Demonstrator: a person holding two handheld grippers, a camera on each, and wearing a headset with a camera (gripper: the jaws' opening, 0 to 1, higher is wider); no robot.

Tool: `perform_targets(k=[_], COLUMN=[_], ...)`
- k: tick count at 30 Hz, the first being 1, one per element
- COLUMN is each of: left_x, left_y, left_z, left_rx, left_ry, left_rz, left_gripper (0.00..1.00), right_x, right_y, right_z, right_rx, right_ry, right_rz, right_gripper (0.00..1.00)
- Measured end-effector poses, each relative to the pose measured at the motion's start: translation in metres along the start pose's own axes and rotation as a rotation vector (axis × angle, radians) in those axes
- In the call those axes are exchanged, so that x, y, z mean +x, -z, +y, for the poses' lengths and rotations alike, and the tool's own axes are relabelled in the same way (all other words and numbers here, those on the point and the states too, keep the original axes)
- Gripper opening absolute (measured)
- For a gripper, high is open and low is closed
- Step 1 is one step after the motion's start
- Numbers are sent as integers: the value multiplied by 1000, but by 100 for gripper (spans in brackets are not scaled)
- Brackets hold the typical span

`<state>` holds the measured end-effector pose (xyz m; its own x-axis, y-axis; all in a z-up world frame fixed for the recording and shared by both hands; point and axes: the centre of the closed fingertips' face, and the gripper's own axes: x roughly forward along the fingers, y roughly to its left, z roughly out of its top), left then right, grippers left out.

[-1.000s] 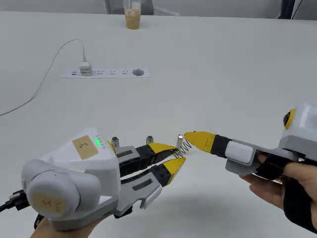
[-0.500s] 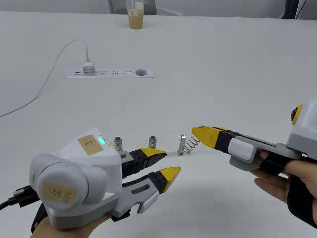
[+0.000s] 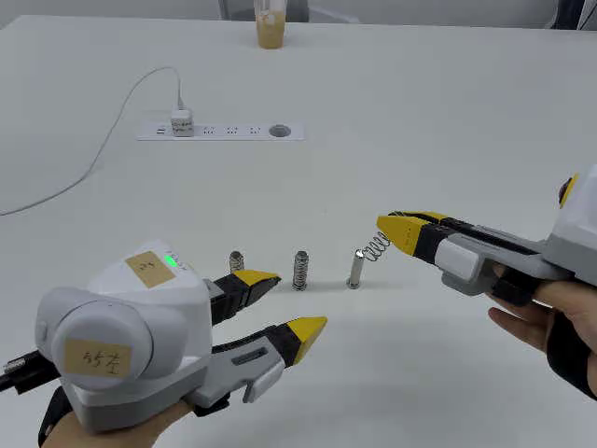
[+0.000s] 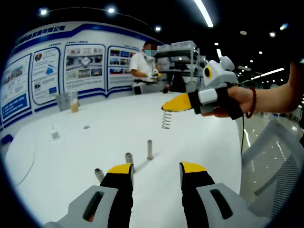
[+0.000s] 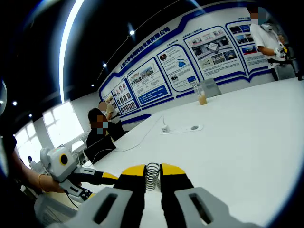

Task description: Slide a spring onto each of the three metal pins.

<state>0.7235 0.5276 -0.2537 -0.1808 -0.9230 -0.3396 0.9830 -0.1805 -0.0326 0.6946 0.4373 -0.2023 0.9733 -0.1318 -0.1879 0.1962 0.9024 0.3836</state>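
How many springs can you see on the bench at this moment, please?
3. The left spring and the middle spring each sit on a pin; the third spring is held in the right gripper, near the bare pin.

Head view: cup (image 3: 270,23) at the far tabletop edge is cut off by the top edge. The right gripper (image 3: 384,224) body and the hand (image 3: 536,322) holding it run off the right edge, and the gripped end of the spring (image 3: 375,248) is hidden between the jaws. Right gripper view: same spring's near coils drop out of sight between the jaws. Left gripper view: foot of the middle pin (image 4: 128,157) is hidden behind the left gripper (image 4: 152,167) jaw tip, wall poster (image 4: 84,64) text too small to read.
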Motion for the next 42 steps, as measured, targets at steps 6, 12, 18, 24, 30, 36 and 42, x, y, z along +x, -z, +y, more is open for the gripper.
perform_targets(k=[6,12,18,24,30,36,42], left_x=[-3,-6,-9,-11,-13,-14,-16], left_y=[2,4,8,9,12,16,11], left_z=[4,8,14,21,28,34,38], left_rx=[-5,-9,-16,-30,-37,-46,-91], left_ry=[-25,-49,-79,-99,-122,-147,-165], left_rz=[3,12,22,16,17,21,-19], left_gripper=[46,54,63,72,80,84,92], right_x=[5,11,18,25,32,39,42], right_y=[0,4,5,10,14,19,25], right_z=[-5,-10,-16,-21,-25,-31,-33], right_rx=[-31,-77,-166,-207,-262,-296,-328], right_ry=[12,32,63,68,73,84,84], right_rz=[9,33,44,60,74,92,115], right_gripper=[12,12,12,12,12,12,12])
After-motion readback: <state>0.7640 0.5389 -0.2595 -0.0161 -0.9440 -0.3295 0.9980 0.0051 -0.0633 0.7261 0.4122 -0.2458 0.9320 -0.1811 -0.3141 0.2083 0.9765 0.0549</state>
